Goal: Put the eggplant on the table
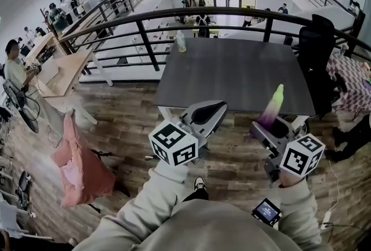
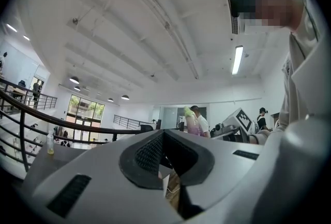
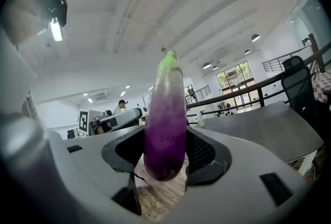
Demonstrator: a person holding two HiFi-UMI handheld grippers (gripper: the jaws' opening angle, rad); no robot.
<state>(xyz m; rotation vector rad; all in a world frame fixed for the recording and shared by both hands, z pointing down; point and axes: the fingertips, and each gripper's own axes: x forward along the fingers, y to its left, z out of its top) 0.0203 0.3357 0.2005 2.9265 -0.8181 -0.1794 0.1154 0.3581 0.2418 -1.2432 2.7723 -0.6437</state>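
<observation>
Clamping the eggplant (image 1: 271,109) round its purple lower body, the right gripper (image 1: 272,128) holds it upright with the green stem end at twelve o'clock, probably so the blunt end can meet the table (image 1: 232,70) first. That table lies at twelve o'clock of both grippers. The eggplant hangs in the air by the table's near edge (whether over the top or over the wooden floor (image 1: 237,142) I cannot tell). The right jaws stand wide, pads pressed on both flanks. At nine o'clock of it, the left gripper (image 1: 206,116) is empty, jaws together at the tips, likely just kept clear.
</observation>
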